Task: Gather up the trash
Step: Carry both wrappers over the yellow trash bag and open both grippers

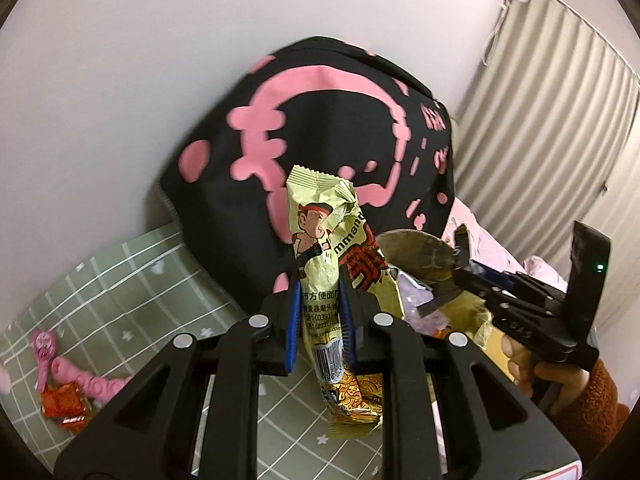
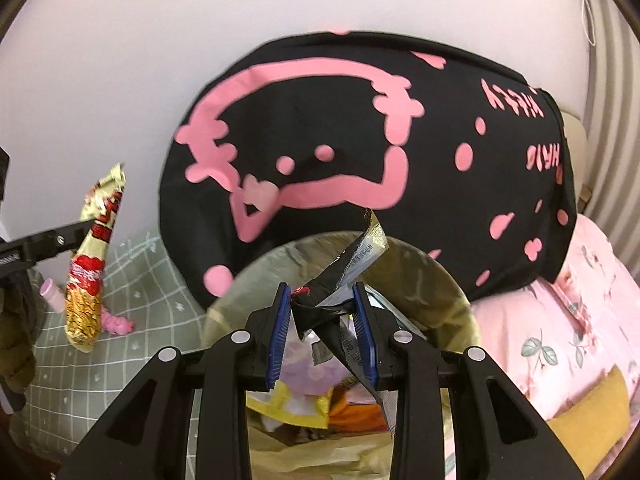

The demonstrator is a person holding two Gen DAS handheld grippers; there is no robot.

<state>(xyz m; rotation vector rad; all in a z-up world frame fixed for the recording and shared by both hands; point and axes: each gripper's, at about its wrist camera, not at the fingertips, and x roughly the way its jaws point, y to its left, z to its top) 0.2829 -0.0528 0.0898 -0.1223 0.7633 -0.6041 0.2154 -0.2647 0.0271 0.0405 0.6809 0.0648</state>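
Trash both sides: my left gripper (image 1: 319,300) clamps a crinkled yellow noodle-snack wrapper (image 1: 324,248), my right gripper (image 2: 323,322) pinches a crumpled black-and-silver foil wrapper (image 2: 340,300) over the translucent bin bag (image 2: 448,280) (already part full). Best let go right once centred, then bring left across.

Two held wrappers (image 1: 320,264) (image 2: 336,304), one bin (image 2: 440,280)

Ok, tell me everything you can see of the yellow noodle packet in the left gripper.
The yellow noodle packet is a crinkled foil-look snack bag with a cartoon boy, red lettering, a barcode and a noodle picture at its lower end. It stands roughly upright, serrated top seal up, pinched at mid-height between the blue pads of the left gripper. It hangs clear of the green checked sheet, in front of the black and pink cushion.
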